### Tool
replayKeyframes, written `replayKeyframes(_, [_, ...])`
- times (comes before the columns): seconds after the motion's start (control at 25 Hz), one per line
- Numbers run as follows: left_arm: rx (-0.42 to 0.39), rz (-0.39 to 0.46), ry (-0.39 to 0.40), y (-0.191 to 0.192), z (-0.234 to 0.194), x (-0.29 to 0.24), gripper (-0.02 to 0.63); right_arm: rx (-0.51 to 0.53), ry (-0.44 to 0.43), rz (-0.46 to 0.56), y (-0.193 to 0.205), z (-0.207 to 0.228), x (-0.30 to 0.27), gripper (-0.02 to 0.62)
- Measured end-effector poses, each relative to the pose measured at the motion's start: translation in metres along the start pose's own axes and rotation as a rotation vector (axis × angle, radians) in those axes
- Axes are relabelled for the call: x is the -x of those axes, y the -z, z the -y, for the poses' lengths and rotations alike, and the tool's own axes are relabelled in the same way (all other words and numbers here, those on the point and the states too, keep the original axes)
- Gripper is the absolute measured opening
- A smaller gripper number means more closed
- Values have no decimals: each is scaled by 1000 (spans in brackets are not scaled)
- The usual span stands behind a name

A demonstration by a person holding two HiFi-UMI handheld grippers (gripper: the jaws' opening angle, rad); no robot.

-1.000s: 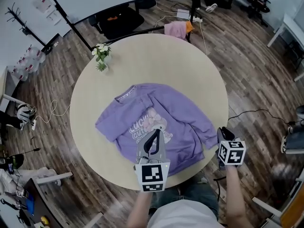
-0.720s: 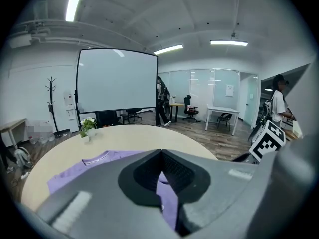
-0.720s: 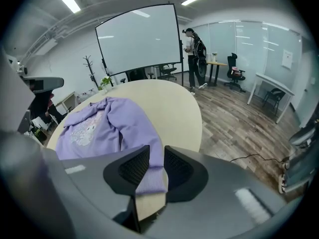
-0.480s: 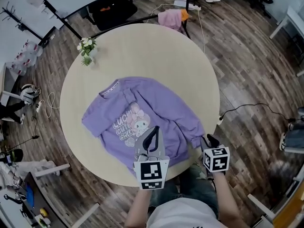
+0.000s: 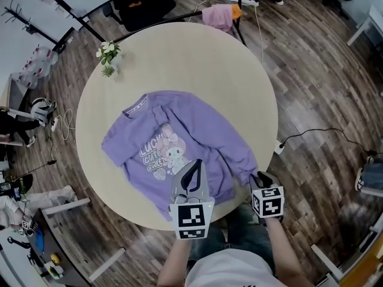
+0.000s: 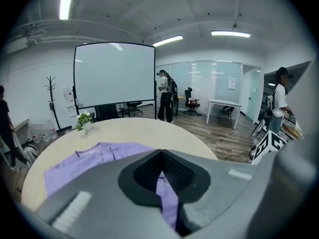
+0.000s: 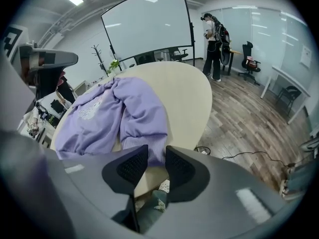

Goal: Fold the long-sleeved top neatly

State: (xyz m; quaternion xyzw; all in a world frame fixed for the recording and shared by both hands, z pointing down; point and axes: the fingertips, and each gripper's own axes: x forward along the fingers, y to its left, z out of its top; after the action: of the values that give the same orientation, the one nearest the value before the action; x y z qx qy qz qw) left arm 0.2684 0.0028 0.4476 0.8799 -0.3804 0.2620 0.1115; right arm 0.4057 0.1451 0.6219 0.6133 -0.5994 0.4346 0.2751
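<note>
A purple long-sleeved top (image 5: 179, 142) with a cartoon print lies spread flat on the round beige table (image 5: 179, 58). My left gripper (image 5: 195, 163) hovers over the top's near hem with its tips touching, shut; in the left gripper view (image 6: 160, 152) purple fabric (image 6: 99, 158) shows beyond it, none visibly pinched. My right gripper (image 5: 258, 175) is at the table's near right edge by the sleeve cuff (image 5: 247, 171). Its jaws have just been opening. In the right gripper view (image 7: 156, 151) the ribbed cuff (image 7: 144, 141) lies in line with the gap, and the pads are not pressing it.
A small vase of flowers (image 5: 108, 55) stands at the table's far left edge. A pink cloth (image 5: 218, 18) hangs on a chair beyond the table. A cable (image 5: 311, 137) runs over the wooden floor at the right. A person (image 7: 214, 39) stands by the projection screen (image 6: 114, 73).
Both grippers have come lower over the near edge of the table. The right one has moved left up to the sleeve cuff and its jaws stand wider apart.
</note>
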Motion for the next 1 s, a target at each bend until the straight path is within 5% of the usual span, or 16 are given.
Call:
replayKeyframes(0.24, [7,1,-19,-1,3,-1,1,3,-18,-13,0,2,-1,63])
replayKeyframes(0.52, [22,4,-45,-1,2,-2,1,-62,-53,-5,-12,11,1,54])
replayKeyframes(1.0, [58,52,-118,-23,-17,12,1,-17,3,182,-122,57,28,54])
